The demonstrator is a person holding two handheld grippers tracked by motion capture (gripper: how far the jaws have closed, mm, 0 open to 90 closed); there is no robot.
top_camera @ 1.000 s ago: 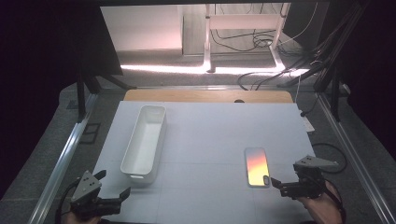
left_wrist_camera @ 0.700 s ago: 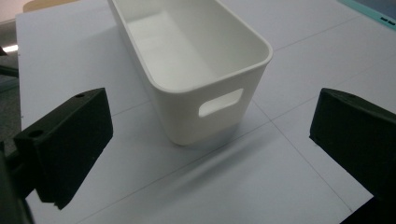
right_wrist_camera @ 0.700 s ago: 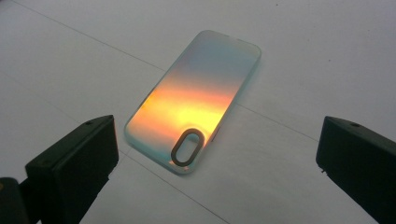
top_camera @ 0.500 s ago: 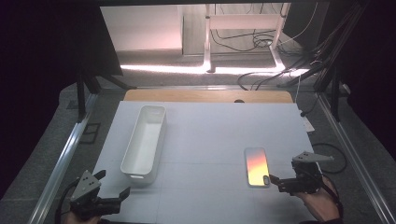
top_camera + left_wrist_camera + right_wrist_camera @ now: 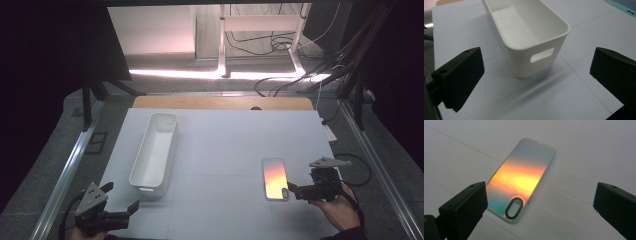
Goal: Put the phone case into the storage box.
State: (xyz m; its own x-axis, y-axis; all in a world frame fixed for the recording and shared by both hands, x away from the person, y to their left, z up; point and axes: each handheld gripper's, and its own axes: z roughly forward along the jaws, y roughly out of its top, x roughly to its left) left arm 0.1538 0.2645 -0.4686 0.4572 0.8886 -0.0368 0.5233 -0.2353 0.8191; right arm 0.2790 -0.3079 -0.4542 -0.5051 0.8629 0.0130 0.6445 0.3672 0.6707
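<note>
A white surface [image 5: 225,150] is noted, bearing an empty white storage bin [image 5: 154,149] at left. An iridescent phone case [image 5: 275,178] lies flat at right, camera cutout nearest the right hand-held gripper [image 5: 291,188], which is spread wide just beside it, apparently for pickup. The left hand-held gripper [image 5: 131,210] is spread, holding nothing.

On the table [image 5: 225,150], the bin [image 5: 154,149] lay lengthwise at the left and the phone case [image 5: 275,178] flat at the right, well apart. The left gripper [image 5: 131,210] sat before the bin, the right gripper [image 5: 290,188] just beside the case's near corner.
</note>
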